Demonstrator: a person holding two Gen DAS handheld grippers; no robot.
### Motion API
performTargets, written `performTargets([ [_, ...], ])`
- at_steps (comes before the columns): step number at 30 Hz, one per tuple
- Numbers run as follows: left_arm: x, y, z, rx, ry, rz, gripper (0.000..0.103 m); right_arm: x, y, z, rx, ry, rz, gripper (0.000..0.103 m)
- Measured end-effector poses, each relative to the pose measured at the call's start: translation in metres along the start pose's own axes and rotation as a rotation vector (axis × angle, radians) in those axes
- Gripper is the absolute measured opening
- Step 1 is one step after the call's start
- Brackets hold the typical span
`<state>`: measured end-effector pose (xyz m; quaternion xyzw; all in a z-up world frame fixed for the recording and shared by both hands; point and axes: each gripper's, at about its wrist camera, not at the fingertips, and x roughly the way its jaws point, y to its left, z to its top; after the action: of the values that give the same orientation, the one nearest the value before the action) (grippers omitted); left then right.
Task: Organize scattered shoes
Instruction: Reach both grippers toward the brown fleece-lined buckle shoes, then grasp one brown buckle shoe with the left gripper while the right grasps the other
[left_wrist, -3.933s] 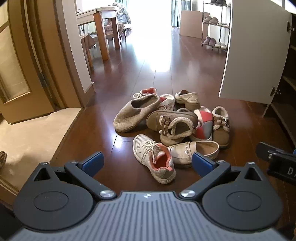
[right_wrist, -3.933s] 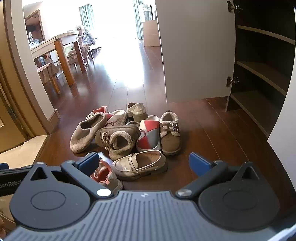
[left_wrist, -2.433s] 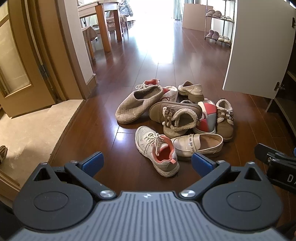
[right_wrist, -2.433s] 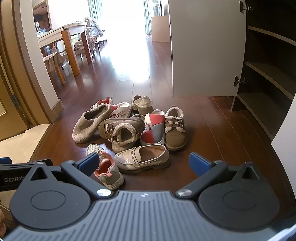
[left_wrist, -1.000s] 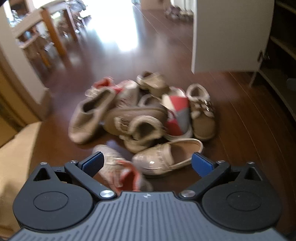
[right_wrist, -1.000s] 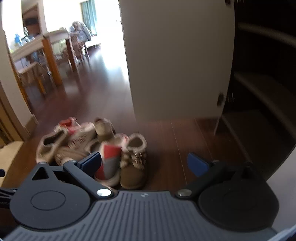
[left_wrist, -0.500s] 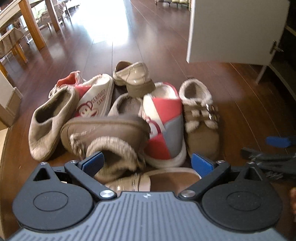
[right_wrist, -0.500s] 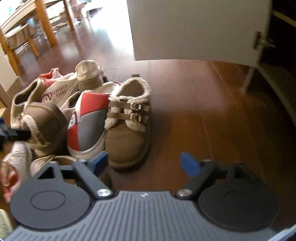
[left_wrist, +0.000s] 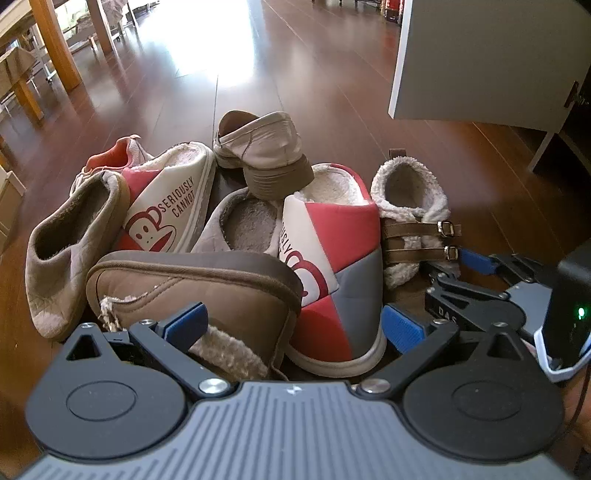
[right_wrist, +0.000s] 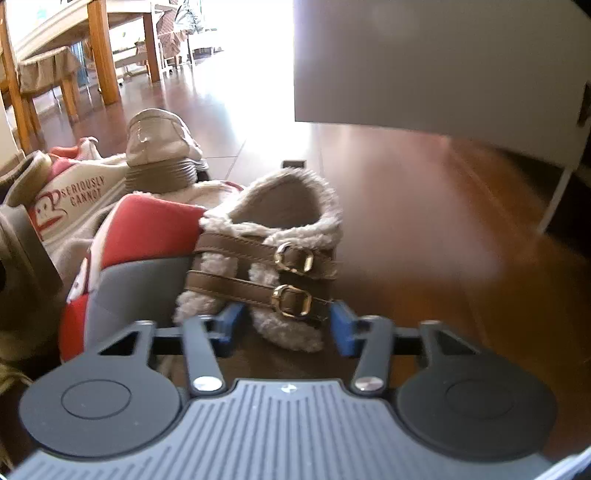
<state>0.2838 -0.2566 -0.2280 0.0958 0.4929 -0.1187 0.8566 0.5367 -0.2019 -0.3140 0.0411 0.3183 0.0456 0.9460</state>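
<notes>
A pile of shoes lies on the dark wood floor. My right gripper (right_wrist: 286, 326) has its jaws on both sides of a brown fleece-lined buckle shoe (right_wrist: 273, 251), pads against its sides. The same shoe (left_wrist: 410, 218) shows at the pile's right edge in the left wrist view, with the right gripper (left_wrist: 458, 269) on it. My left gripper (left_wrist: 293, 325) is open, its fingers around an overturned brown fleece shoe (left_wrist: 207, 284) and a red-grey slipper (left_wrist: 340, 266), not closed on them.
The pile also holds a white monkey-print slipper (left_wrist: 170, 206), a beige loafer (left_wrist: 258, 147), a grey-brown slipper (left_wrist: 66, 236) and a pink sneaker (left_wrist: 114, 155). A white cabinet door (left_wrist: 491, 55) hangs open at right. A wooden table (right_wrist: 99, 44) stands at far left.
Both grippers have dropped low and moved into the pile. The right gripper's jaws have narrowed around the brown buckle shoe. The left gripper is still wide open.
</notes>
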Motion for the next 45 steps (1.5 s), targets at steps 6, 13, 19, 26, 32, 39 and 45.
performTargets([
  [6, -0.002, -0.009, -0.001, 0.004, 0.017, -0.038, 0.101, -0.028, -0.018, 0.000, -0.054, 0.066, 0.060, 0.017],
  [13, 0.004, -0.032, -0.014, 0.054, 0.051, -0.110, 0.101, -0.089, -0.065, -0.016, 0.077, 0.283, 0.099, 0.048],
  [19, 0.013, -0.067, -0.034, 0.171, 0.021, -0.233, 0.101, -0.081, -0.077, 0.032, 0.161, 0.231, 0.049, 0.044],
  [26, 0.032, -0.131, -0.054, 0.414, -0.029, -0.296, 0.088, -0.005, -0.080, 0.054, 0.189, 0.433, 0.056, 0.010],
  [32, 0.062, -0.140, -0.057, 0.315, 0.034, -0.397, 0.059, -0.006, -0.083, 0.044, 0.148, 0.402, 0.080, 0.008],
  [39, 0.024, -0.167, -0.086, 0.392, 0.065, -0.513, 0.051, -0.069, -0.100, 0.029, 0.160, 0.377, 0.072, 0.007],
  [45, -0.002, -0.227, -0.133, 0.486, 0.124, -0.619, 0.047, -0.130, -0.142, -0.017, 0.195, 0.443, -0.037, 0.008],
])
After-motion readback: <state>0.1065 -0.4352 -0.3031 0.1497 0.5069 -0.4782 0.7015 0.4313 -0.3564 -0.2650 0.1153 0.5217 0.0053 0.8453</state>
